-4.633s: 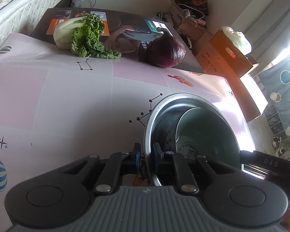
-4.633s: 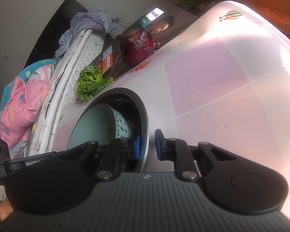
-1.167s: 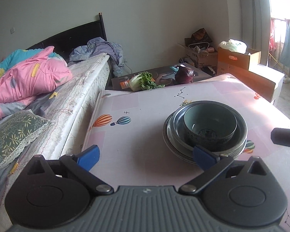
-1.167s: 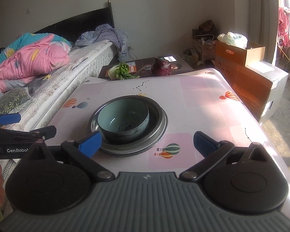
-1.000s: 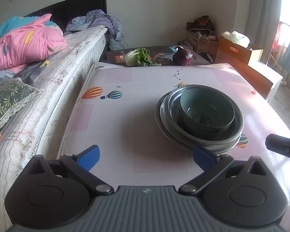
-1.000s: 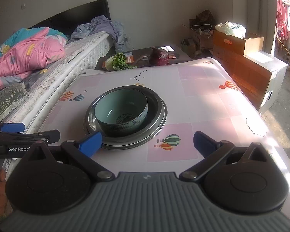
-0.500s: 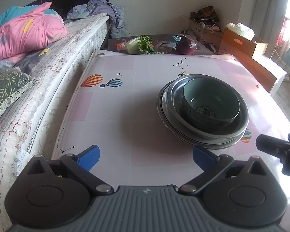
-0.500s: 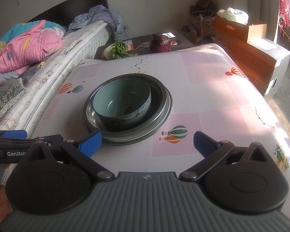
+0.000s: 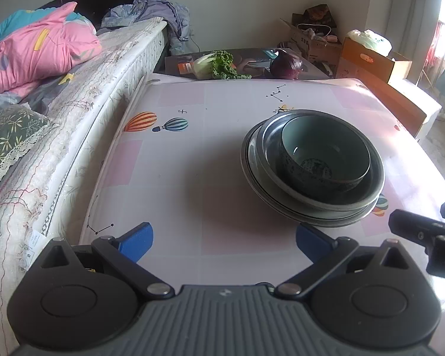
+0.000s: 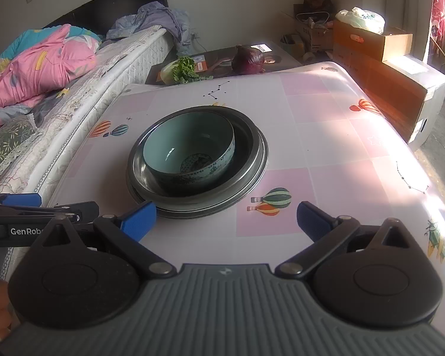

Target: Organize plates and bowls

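Observation:
A teal patterned bowl (image 9: 324, 154) (image 10: 190, 151) sits inside a steel bowl (image 9: 368, 190) (image 10: 246, 136), which rests on a steel plate (image 9: 249, 160) (image 10: 198, 212), all stacked on the pink-checked table (image 9: 210, 136) (image 10: 326, 148). My left gripper (image 9: 222, 241) is open and empty, hovering above the table's near edge, left of the stack. My right gripper (image 10: 225, 218) is open and empty, just in front of the stack. Each gripper shows at the edge of the other's view.
A bed (image 9: 44, 89) with a pink quilt runs along the table's left side. A cabbage (image 9: 213, 65) and a purple cabbage (image 9: 284, 65) lie on a dark box beyond the far edge. Cardboard boxes (image 10: 394, 68) stand to the right.
Both grippers, shut on the steel bowl's rim 4.6 s ago, have let go and pulled back. Over the last second both open grippers have tilted down slightly toward the table.

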